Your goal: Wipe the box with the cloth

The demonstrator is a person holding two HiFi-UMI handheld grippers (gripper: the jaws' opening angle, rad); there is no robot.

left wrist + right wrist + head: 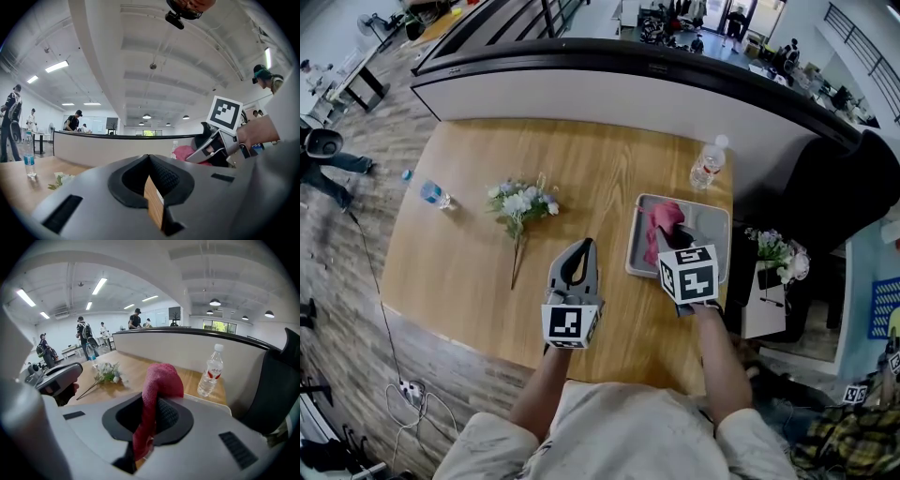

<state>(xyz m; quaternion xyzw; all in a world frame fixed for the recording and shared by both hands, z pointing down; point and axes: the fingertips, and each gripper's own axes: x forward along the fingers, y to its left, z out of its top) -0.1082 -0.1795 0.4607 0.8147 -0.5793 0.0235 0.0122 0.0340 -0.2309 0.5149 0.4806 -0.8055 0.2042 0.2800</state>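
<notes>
A shallow grey box [713, 221] lies on the right side of the wooden table [478, 253]. A pink cloth [661, 223] hangs over the box's left part, and my right gripper [668, 237] is shut on it. In the right gripper view the cloth [159, 378] rises from between the jaws and folds over, with the box's pale rim [208, 402] just beyond. My left gripper [585, 246] hovers over bare wood left of the box, shut and holding nothing. The left gripper view shows its tips [149, 157] meeting, and to their right the cloth [183, 152].
A water bottle [707, 167] stands behind the box near the table's back edge. A bunch of flowers [521, 203] lies at mid-table and a small bottle [434, 194] at the left. A black chair [848, 202] and a bag with flowers [772, 267] stand right of the table.
</notes>
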